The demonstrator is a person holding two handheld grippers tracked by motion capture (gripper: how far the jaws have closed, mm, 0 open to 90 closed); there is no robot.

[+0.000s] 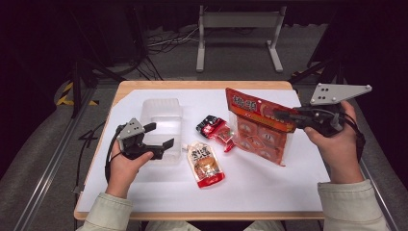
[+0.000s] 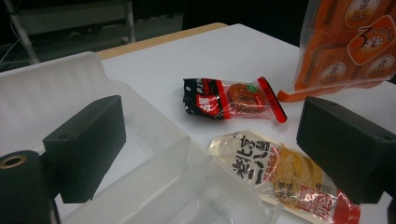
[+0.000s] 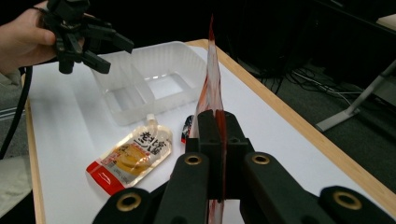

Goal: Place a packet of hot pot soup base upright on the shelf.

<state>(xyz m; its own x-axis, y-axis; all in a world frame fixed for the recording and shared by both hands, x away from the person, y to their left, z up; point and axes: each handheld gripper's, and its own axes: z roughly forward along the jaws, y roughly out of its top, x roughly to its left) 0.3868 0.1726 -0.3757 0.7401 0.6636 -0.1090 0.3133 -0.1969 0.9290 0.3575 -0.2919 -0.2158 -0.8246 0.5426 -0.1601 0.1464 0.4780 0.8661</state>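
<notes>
Your right gripper (image 1: pixel 284 115) has its jaws clamped flat on the top edge of the big orange snack bag (image 1: pixel 257 127), and you are holding that bag tilted above the right half of the white table (image 1: pixel 269 187), its lower corner hanging close to the surface; in the right gripper view the bag's edge (image 3: pixel 211 88) runs straight up from between the closed jaws. Your left gripper (image 1: pixel 156 137) hovers with its jaws spread wide and nothing between them, over the near end of the clear plastic tray (image 1: pixel 161 113), which sits on the left half of the table; in the left gripper view the tray's divider (image 2: pixel 163 163) lies just below the two open jaws. Between the tray and the bag lie two smaller packs: a black-and-red snack packet (image 1: pixel 216 129) toward the middle, just beside the bag's left edge, and a clear spouted pouch (image 1: pixel 204 163) with a red base nearer to you, its spout close to the tray's near right corner
</notes>
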